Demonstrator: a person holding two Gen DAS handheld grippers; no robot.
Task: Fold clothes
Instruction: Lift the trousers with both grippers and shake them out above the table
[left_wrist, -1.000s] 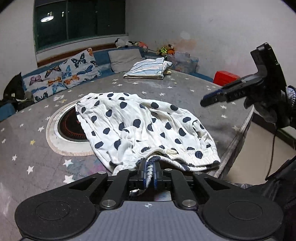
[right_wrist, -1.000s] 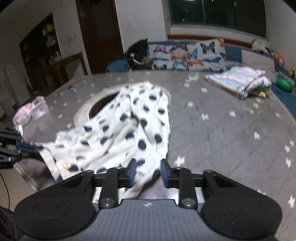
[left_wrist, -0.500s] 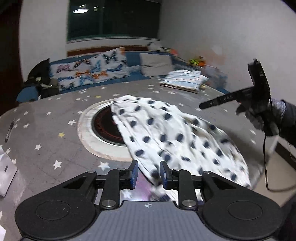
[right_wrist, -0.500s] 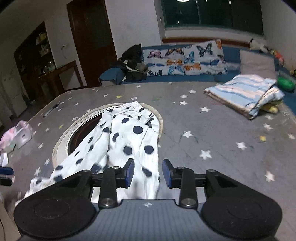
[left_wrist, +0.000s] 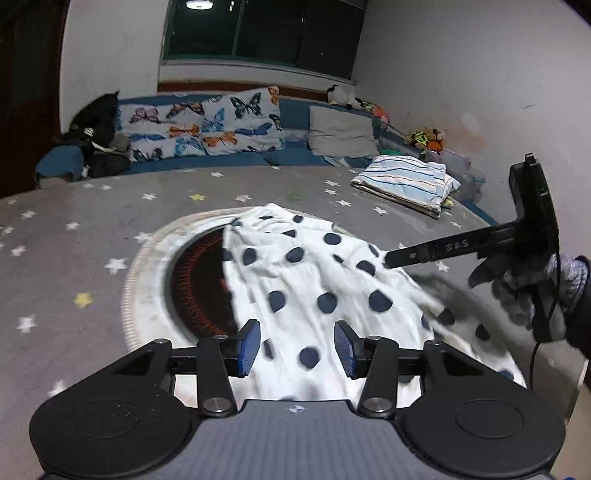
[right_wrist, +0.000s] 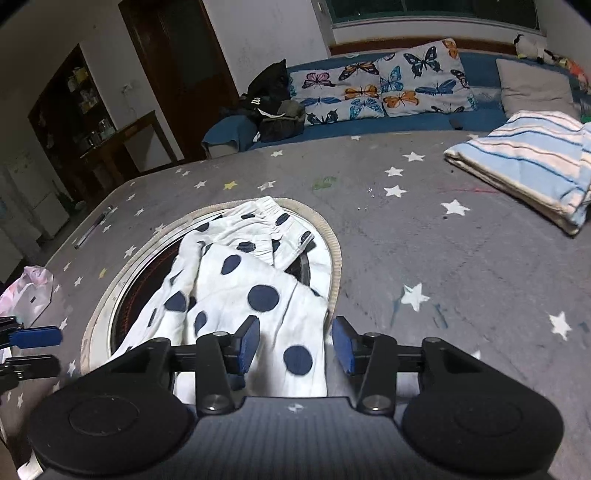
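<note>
My left tongs (left_wrist: 297, 347) have just been opening, drawstring let go, now gaping empty over the polka-dot garment (left_wrist: 314, 288), my right tongs (right_wrist: 295, 345) widening, empty, angled down above it.

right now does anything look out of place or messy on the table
Yes. The polka-dot garment lies rumpled and skewed, partly draped over the round burner recess in the table. The striped cloth at the far edge is neatly folded.

"DAS" in pale letters on the right tool's finger (left_wrist: 443, 249)
</note>
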